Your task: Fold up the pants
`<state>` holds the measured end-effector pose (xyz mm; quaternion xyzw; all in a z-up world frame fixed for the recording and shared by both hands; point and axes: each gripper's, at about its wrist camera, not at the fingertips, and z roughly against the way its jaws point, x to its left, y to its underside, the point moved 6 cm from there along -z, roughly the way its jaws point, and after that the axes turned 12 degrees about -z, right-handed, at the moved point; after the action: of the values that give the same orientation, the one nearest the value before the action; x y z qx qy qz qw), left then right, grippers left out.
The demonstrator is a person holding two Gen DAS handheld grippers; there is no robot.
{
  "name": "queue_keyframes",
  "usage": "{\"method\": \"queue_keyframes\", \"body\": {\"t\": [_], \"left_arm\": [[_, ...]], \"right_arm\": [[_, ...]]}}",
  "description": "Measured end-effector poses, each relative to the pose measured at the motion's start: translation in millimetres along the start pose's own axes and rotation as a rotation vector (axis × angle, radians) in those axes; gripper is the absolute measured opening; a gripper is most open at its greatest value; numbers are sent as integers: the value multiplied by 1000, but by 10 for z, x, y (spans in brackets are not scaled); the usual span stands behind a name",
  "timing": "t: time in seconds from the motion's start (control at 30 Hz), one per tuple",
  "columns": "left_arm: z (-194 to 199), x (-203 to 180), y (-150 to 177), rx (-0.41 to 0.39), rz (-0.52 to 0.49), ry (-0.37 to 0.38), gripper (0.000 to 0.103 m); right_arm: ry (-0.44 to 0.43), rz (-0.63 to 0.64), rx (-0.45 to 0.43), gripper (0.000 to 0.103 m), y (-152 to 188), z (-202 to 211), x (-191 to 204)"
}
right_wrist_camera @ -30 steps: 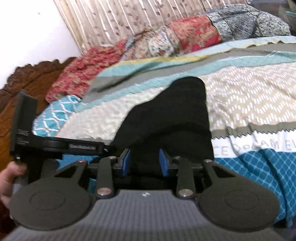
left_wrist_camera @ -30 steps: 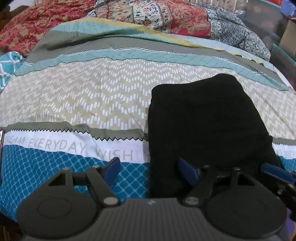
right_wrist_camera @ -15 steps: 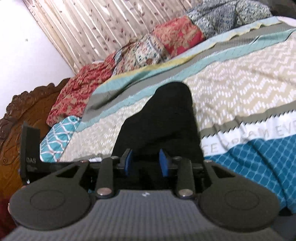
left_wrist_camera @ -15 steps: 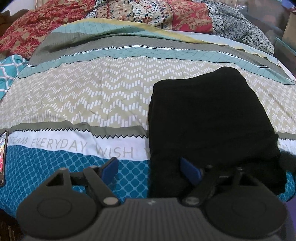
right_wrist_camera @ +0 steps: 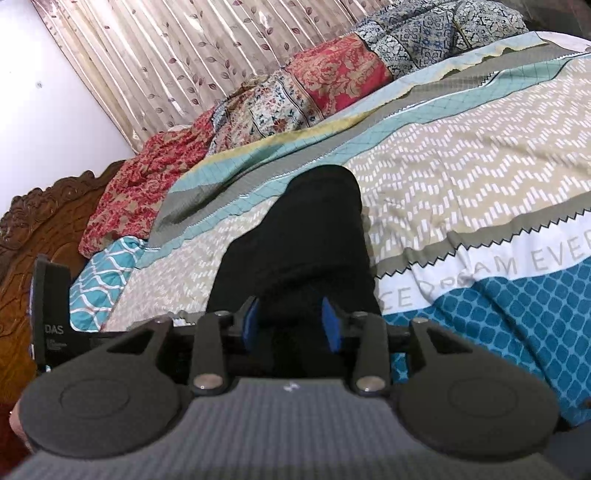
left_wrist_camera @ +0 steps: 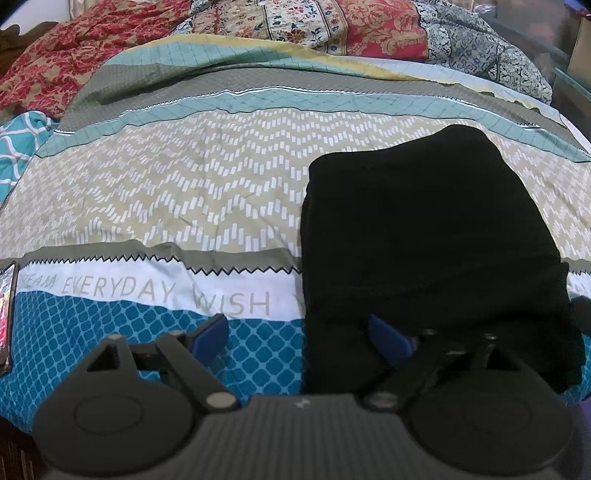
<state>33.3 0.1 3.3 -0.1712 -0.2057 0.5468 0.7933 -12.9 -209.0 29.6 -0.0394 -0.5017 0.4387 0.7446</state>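
The black pants [left_wrist_camera: 424, 236] lie folded into a compact rectangle on the patterned bedsheet [left_wrist_camera: 155, 192]. My left gripper [left_wrist_camera: 298, 334] hovers at their near left corner. Its jaws are opening wide, one finger over the blue sheet and the other over the black cloth, with no pad pressing on it. In the right wrist view the pants [right_wrist_camera: 306, 229] stretch away from my right gripper [right_wrist_camera: 291, 323]. Its jaws are opening too; the near edge of the cloth lies between the blue pads [right_wrist_camera: 331, 325], and the fabric rests flat on the bed.
A phone [left_wrist_camera: 7, 317] lies at the sheet's left edge. A bunched patchwork quilt [left_wrist_camera: 332, 26] runs along the far side of the bed. A carved wooden headboard [right_wrist_camera: 33, 229] and a leaf-print curtain [right_wrist_camera: 184, 51] stand beyond. A hand [right_wrist_camera: 14, 421] shows at the lower left.
Both pairs of jaws have spread wider. The right gripper has rolled, tilting its view of the bed, and has drawn out of the left wrist view's right edge. The pants lie still.
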Motion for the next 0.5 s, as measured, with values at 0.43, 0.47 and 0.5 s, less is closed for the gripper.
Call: {"method": "queue_keyframes", "body": {"t": [0.43,0.47,0.5], "left_arm": [[-241,23,-7,5,14,40,93],[-270,19,-6,2,10,35,96],[-293,18,-3,-1,6,29,99]], "right_arm": [[89,-7,35,42,54,-148,-204],[98,1,38,44,64,-167,-213],[105,13,42,47,75,-187,-217]]}}
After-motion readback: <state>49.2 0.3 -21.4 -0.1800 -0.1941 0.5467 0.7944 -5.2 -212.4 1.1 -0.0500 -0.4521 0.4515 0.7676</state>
